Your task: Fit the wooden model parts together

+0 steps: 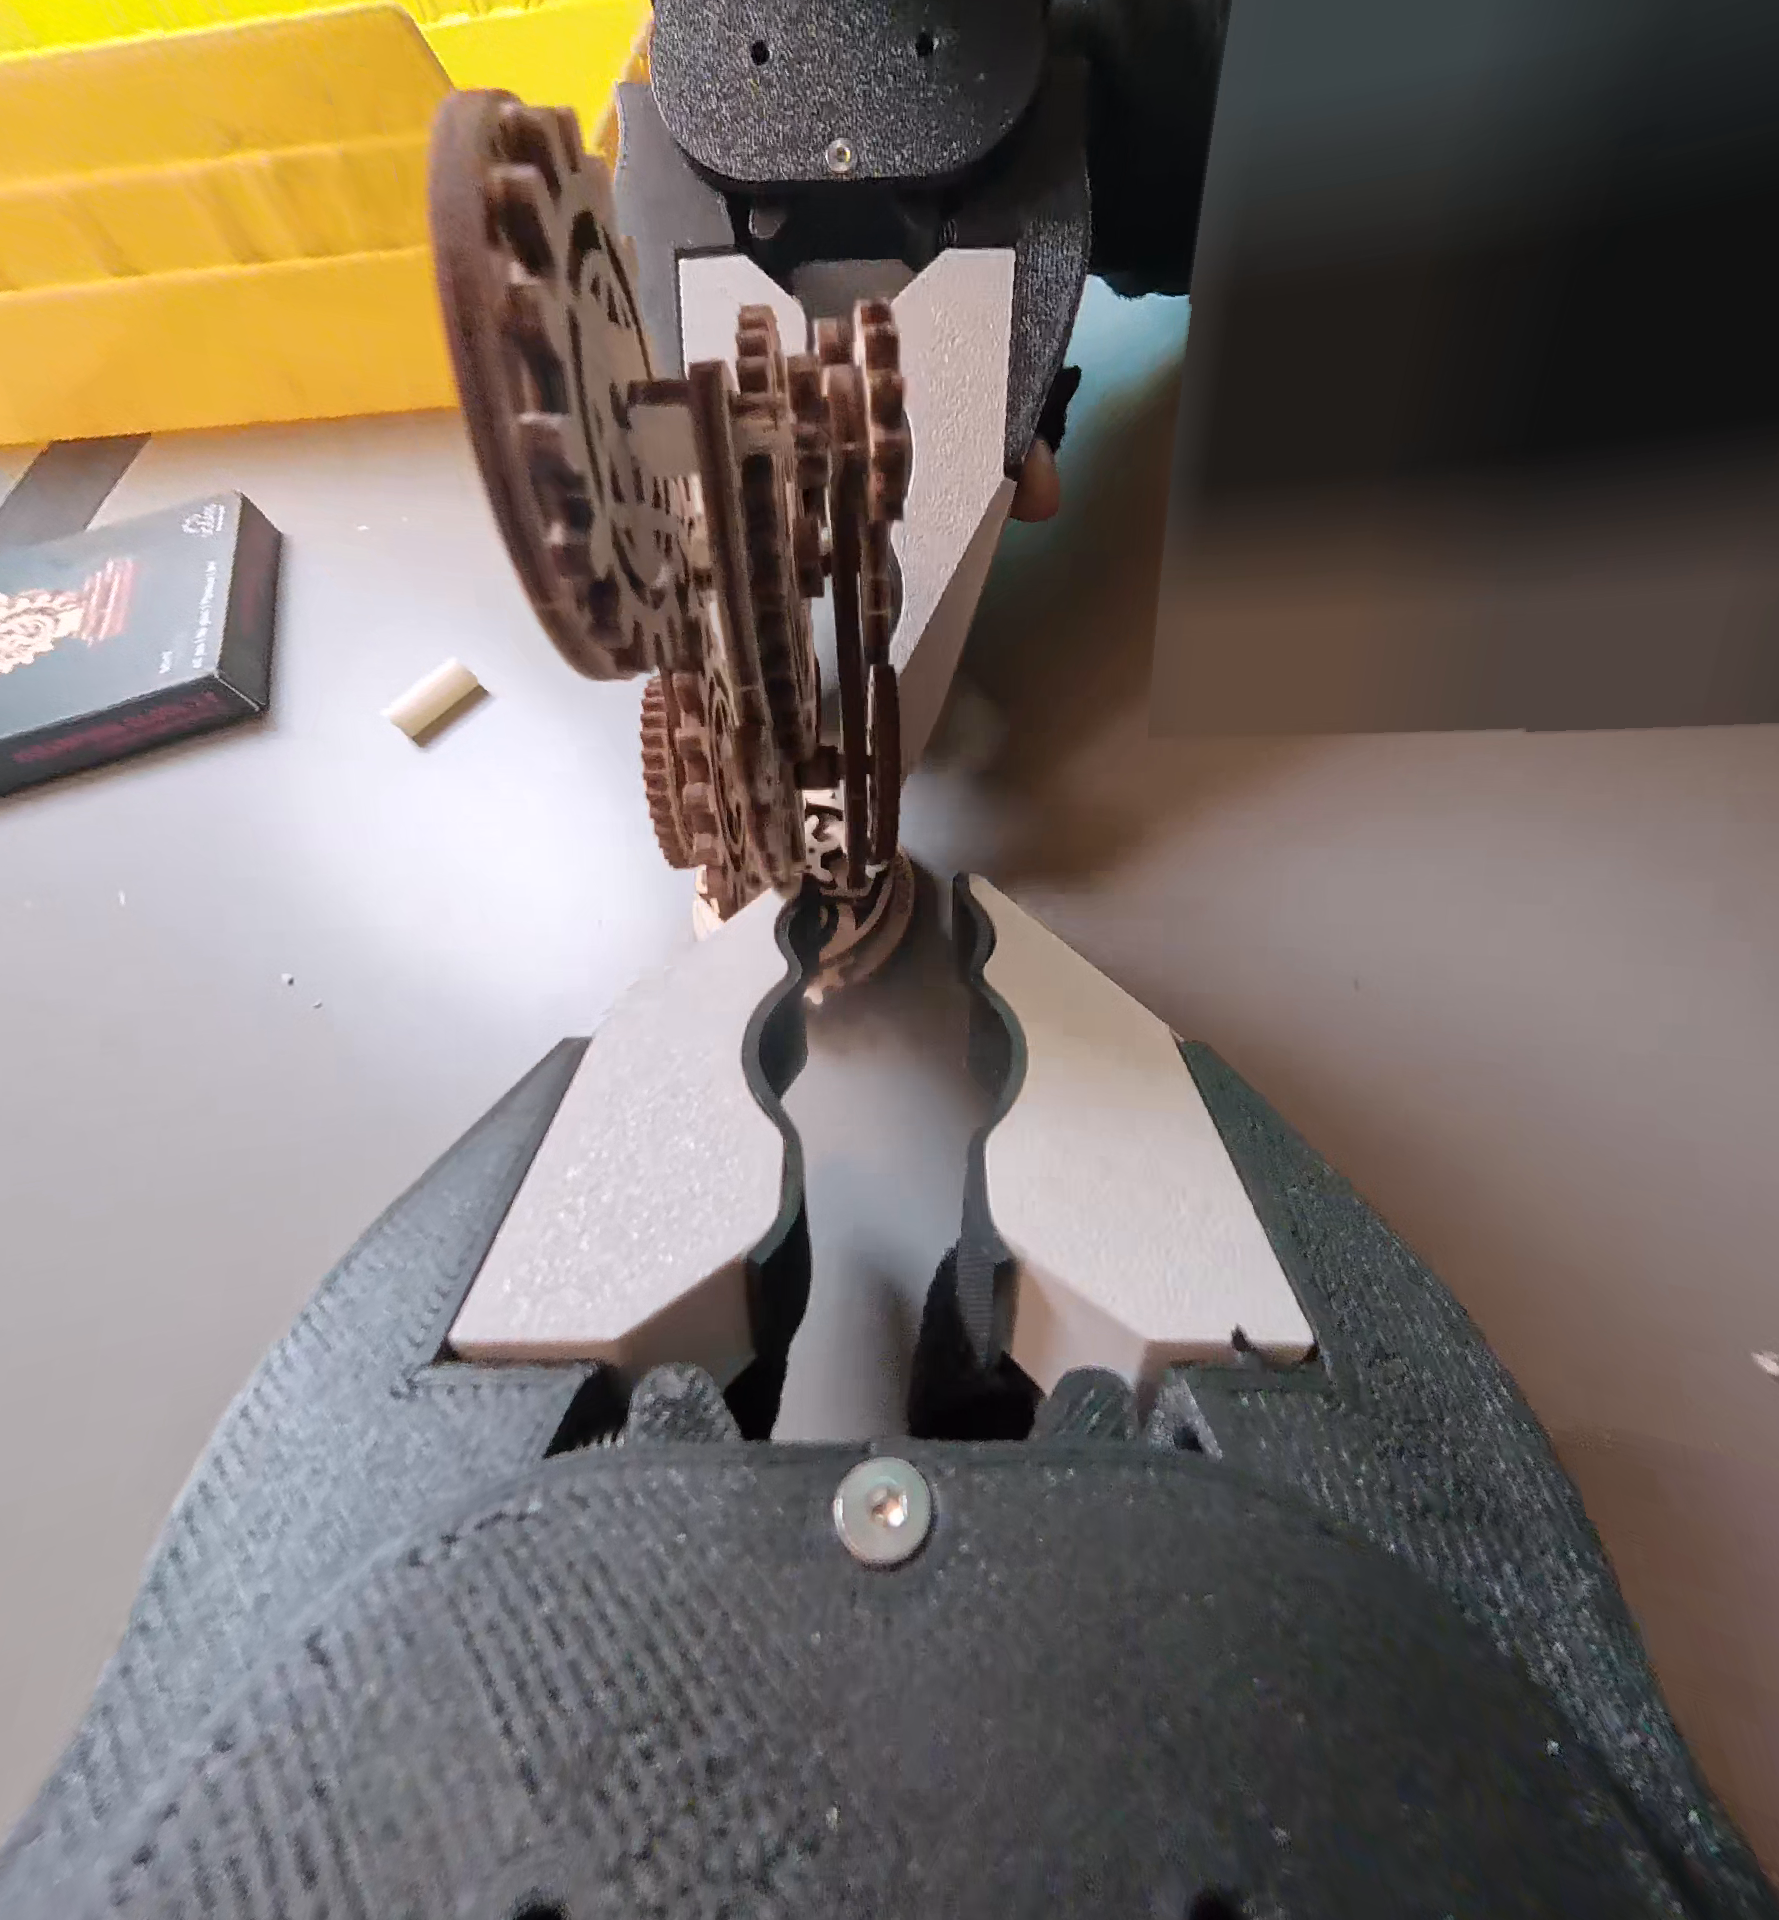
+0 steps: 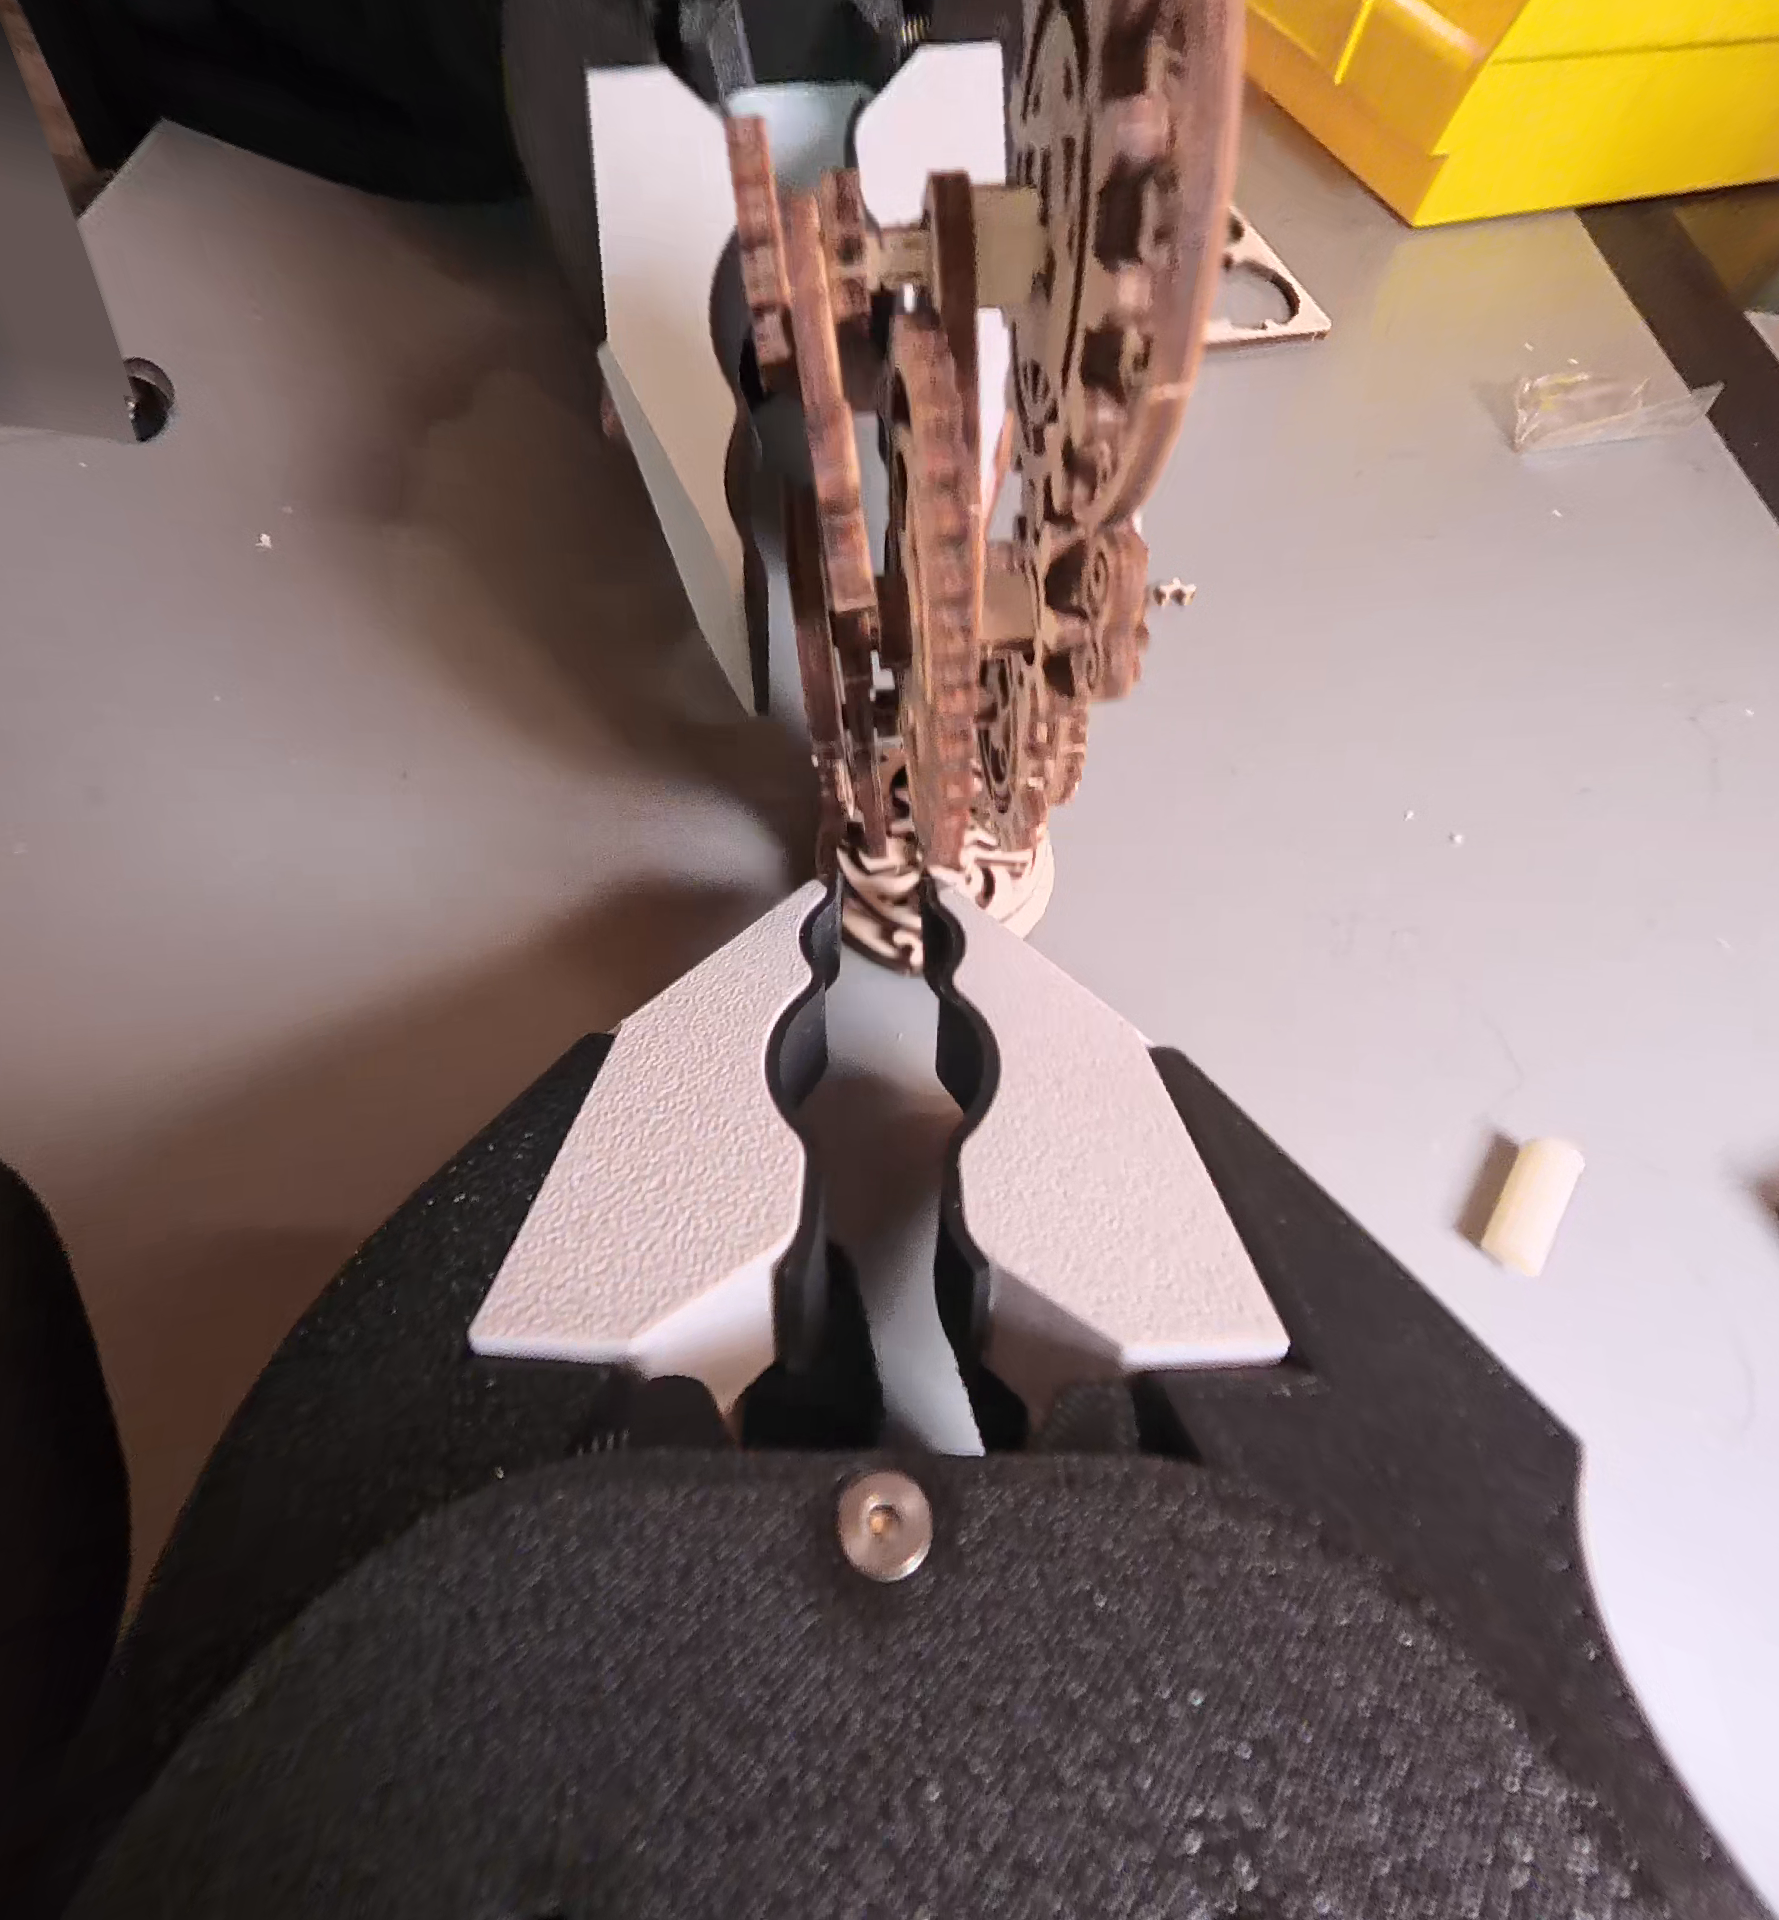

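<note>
A dark brown wooden gear model [image 1: 719, 540] stands upright on its round patterned base [image 1: 854, 925] on the grey table [image 1: 189, 1143], between my two grippers. My left gripper [image 1: 880, 904] is open: the base lies near its left pad, and its right pad stands clear of it. In the right wrist view the model [image 2: 926, 520] rises just beyond my right gripper [image 2: 877, 904]. That gripper is open, with the base [image 2: 885, 914] between its spread pads. Each view shows a finger of the other gripper behind the model: the right one [image 1: 952, 468] and the left one [image 2: 656, 312].
Yellow bins [image 1: 137, 260] stand at the back, also in the right wrist view [image 2: 1591, 104]. A black box [image 1: 85, 644] and a small white cylinder [image 1: 433, 698] lie to the left. A clear plastic bag [image 2: 1591, 405] and a wooden offcut sheet [image 2: 1264, 301] lie farther off. My left and right fingertips are right by each other. The small white cylinder [image 1: 433, 698] is about 12 cm from my right fingertips. It is also in sight in the right wrist view [image 2: 1517, 1194].
</note>
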`<state>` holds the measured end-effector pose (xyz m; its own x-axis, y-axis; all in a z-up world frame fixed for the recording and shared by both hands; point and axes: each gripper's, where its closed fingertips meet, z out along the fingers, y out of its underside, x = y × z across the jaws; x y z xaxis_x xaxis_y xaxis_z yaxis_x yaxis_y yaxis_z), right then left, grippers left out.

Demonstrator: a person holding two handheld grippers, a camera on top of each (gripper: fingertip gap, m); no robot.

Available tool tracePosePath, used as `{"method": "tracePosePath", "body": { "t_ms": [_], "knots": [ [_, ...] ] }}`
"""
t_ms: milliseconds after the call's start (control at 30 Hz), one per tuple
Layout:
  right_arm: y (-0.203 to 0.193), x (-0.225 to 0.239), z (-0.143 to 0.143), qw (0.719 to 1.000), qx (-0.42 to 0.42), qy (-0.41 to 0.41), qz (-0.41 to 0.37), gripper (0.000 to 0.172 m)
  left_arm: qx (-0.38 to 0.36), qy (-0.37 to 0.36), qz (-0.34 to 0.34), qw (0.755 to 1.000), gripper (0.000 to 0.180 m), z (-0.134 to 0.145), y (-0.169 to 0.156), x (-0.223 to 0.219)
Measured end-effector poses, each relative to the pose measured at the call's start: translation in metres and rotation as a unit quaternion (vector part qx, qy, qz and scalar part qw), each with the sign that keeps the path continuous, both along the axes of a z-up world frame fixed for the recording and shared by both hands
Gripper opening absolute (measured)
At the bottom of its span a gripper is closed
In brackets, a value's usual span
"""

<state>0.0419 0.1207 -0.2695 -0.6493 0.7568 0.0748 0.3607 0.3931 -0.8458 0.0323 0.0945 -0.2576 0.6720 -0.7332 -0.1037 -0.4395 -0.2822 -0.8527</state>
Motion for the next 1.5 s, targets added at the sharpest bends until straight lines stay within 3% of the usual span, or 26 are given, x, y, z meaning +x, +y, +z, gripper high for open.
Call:
{"method": "tracePosePath", "body": {
  "t_ms": [200,367,567,900,967,1267,1500],
  "knots": [
    [0.020,0.017,0.006,0.999,-0.021,-0.001,-0.036,0.016,-0.018,0.003,0.019,1.000,0.022,-0.001,-0.005,-0.023],
    [0.044,0.005,0.028,0.994,-0.043,0.049,-0.082,0.014,0.017,-0.040,0.050,0.998,0.021,0.020,0.013,-0.033],
    [0.032,-0.013,0.013,0.998,-0.032,0.028,-0.056,0.014,0.020,-0.045,0.026,0.998,0.021,0.022,0.016,-0.023],
    [0.034,-0.020,0.014,0.998,-0.028,0.033,-0.040,0.008,0.033,-0.052,0.004,0.998,0.020,0.028,0.019,-0.011],
    [0.033,-0.019,0.014,0.998,-0.035,0.031,-0.035,0.008,0.037,-0.046,0.012,0.998,0.012,0.026,0.022,-0.014],
    [0.033,-0.017,0.005,0.999,-0.017,0.006,-0.044,0.009,0.020,-0.023,0.044,0.999,0.007,0.012,0.029,-0.031],
    [0.031,-0.016,-0.009,0.998,0.031,-0.021,-0.051,0.009,-0.030,-0.014,0.014,0.999,0.021,-0.010,0.014,-0.031]
  ]
}}
